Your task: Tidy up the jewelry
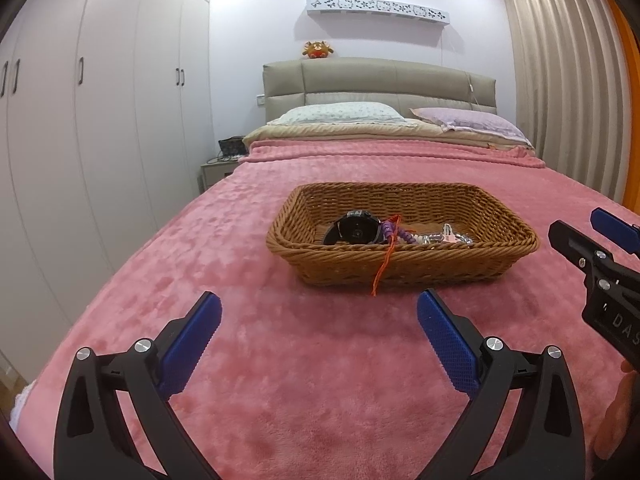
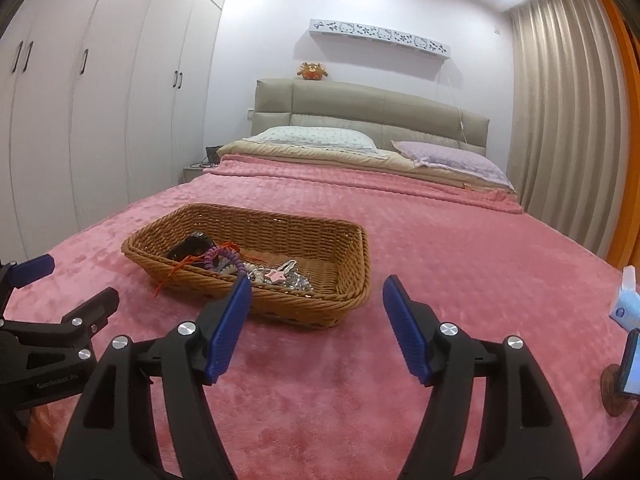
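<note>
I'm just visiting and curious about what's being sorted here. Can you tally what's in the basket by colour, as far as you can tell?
Black: 1, the watch
Purple: 1, the coiled band
Orange-red: 1, the cord hanging over the basket rim
Pink: 1, the star charm
Silver: 1 tangled pile; separate pieces cannot be counted
Total: 5

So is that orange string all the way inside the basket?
No, partly out. The orange string starts among the jewelry, crosses the basket rim and hangs down its front wall.

Near blanket (image 1: 320,380): open — both spread grippers hover there.
Ahead: wicker basket (image 1: 400,268) — walls block.
</note>
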Motion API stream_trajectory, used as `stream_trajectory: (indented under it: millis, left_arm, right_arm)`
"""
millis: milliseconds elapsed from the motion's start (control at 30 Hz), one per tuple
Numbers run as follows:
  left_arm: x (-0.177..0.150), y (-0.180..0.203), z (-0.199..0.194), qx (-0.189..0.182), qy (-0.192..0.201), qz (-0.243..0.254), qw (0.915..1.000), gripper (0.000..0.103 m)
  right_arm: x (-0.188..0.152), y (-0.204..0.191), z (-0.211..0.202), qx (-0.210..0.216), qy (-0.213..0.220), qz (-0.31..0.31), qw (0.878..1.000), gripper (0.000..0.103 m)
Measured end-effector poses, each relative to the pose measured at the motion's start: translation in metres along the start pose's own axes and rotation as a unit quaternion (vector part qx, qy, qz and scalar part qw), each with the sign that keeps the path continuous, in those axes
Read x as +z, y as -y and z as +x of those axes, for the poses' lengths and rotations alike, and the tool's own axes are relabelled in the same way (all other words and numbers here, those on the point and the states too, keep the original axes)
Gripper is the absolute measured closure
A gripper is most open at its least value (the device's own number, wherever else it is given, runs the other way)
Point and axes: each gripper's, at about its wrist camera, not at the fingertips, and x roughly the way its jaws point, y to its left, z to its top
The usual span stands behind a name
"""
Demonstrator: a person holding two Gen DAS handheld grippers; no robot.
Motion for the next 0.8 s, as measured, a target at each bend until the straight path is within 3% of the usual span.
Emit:
stream_trajectory:
  millis: [800]
  left_arm:
    - [-0.0016,0.0023,-0.0003,0.0,0.002,0.008,1.0,0.008]
  right_arm:
    - [0.0007,0.0034,-0.0009,0.003,0.0,0.006,1.0,0.033]
